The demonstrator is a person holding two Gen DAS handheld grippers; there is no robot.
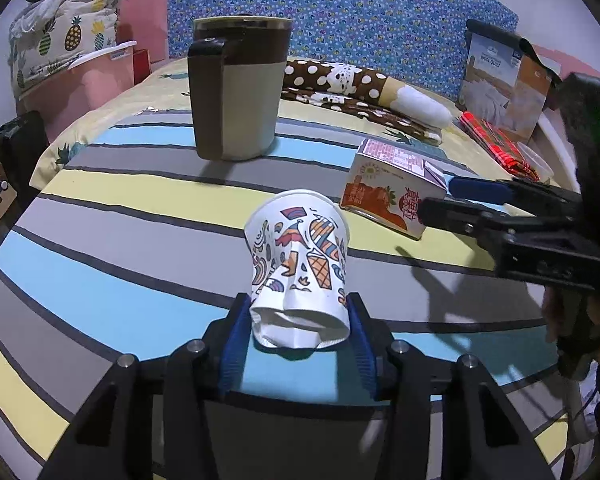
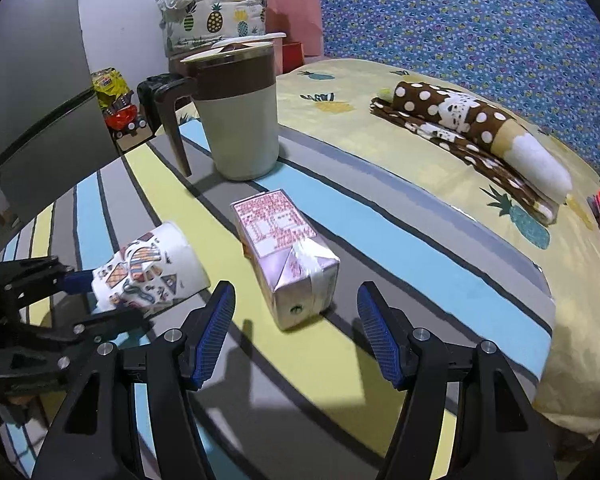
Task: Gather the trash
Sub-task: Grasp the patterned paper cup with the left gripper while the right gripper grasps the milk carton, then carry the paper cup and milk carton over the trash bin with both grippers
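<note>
A crumpled white paper cup (image 1: 300,264) with colourful prints is squeezed at its rim end between the blue pads of my left gripper (image 1: 300,320), which is shut on it just above the striped bedspread (image 1: 100,240). The cup also shows in the right wrist view (image 2: 148,270), held by the left gripper (image 2: 100,296). A small drink carton (image 2: 288,256) lies on its side on the bedspread. My right gripper (image 2: 296,300) is open, its fingers on either side of the carton's near end, apart from it. The carton (image 1: 392,190) and right gripper (image 1: 440,196) show in the left wrist view too.
A brown and beige bin with a handle (image 2: 240,116) stands upright behind the carton, also seen in the left wrist view (image 1: 238,88). A rolled polka-dot blanket (image 2: 472,140) lies at the far right. A quilt package (image 1: 504,84) and red cloth (image 1: 496,144) sit at the bed's right edge.
</note>
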